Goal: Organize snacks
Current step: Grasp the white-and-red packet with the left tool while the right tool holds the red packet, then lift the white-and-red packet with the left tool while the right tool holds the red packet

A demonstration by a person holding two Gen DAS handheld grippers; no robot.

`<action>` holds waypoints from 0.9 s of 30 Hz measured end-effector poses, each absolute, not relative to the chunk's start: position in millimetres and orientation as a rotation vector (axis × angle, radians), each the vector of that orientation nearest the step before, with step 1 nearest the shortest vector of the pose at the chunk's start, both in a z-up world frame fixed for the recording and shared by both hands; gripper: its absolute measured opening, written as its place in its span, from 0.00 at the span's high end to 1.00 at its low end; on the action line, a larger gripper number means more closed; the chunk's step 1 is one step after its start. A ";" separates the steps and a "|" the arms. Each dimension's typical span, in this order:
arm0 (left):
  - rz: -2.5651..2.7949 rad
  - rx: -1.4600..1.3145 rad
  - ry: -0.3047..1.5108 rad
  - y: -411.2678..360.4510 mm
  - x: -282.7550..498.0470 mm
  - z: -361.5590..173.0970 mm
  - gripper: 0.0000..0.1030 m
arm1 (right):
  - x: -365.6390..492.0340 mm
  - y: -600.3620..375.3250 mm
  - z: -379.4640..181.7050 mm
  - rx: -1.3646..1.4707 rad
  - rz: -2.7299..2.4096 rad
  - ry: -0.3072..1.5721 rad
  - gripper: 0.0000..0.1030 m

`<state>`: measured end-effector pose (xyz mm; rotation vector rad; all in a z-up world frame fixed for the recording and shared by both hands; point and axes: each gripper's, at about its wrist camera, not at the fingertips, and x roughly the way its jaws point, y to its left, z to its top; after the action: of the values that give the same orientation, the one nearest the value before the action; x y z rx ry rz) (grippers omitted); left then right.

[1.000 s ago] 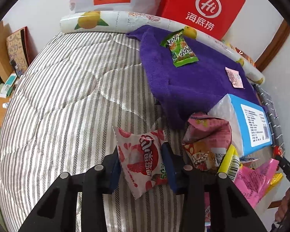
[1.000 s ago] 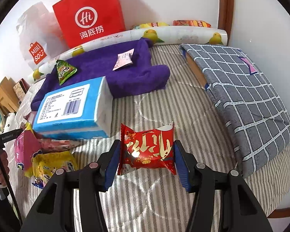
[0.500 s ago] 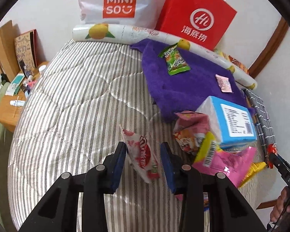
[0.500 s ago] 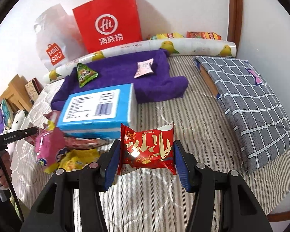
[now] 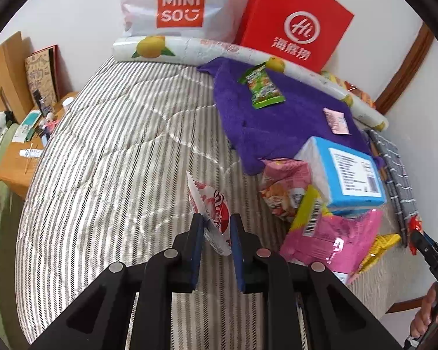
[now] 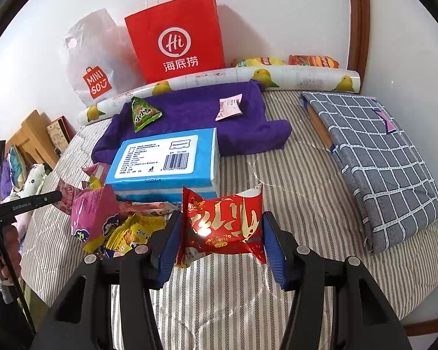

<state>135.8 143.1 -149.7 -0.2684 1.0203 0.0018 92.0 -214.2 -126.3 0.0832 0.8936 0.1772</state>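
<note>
Left gripper (image 5: pixel 216 229) clamps white-red snack pack (image 5: pixel 211 207) edge-on above the bed (image 5: pixel 102 151); contents probably light, film slippery. Right gripper (image 6: pixel 221 234) grips red snack pack (image 6: pixel 222 223) across its width: soft, crushable, hold sealed ends.

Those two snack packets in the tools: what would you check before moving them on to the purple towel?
1. Left tool shut on white-and-red foil snack packet: ok.
2. Right tool shut on shiny red foil snack packet: ok.
3. Both packets lifted off the striped quilt: cannot tell.
4. Free space on purple towel between green triangular packet and small pink sachet: ok.
5. Blue tissue pack blocks the straight path: not ok.
</note>
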 end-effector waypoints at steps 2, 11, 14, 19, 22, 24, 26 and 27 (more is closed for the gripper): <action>0.005 -0.279 1.023 146.2 137.2 -152.5 0.81 | 92.2 -214.6 -128.1 0.081 0.177 0.897 0.48; 0.039 -0.310 1.086 158.6 149.1 -178.5 0.58 | 102.8 -212.1 -138.5 0.077 0.174 0.922 0.48; 0.040 -0.291 1.077 153.9 150.4 -181.5 0.46 | 105.6 -209.9 -142.6 0.071 0.177 0.932 0.48; 0.063 -0.208 1.090 139.1 157.3 -189.5 0.43 | 109.6 -209.0 -150.0 0.069 0.177 0.948 0.48; 0.077 -0.169 1.072 132.6 160.2 -190.2 0.43 | 110.7 -210.8 -153.4 0.068 0.169 0.956 0.48; 0.084 -0.167 1.059 132.2 162.0 -190.3 0.45 | 111.6 -213.9 -154.5 0.071 0.161 0.958 0.48; 0.082 -0.161 1.051 131.8 162.3 -190.0 0.51 | 112.4 -217.0 -155.2 0.076 0.153 0.959 0.48; 0.074 -0.161 1.049 131.2 162.1 -189.1 0.53 | 112.5 -218.5 -155.4 0.078 0.150 0.959 0.48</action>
<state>162.1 131.2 -189.1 -0.1613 1.0492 0.0742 112.5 -218.5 -155.4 0.0784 0.9592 0.1499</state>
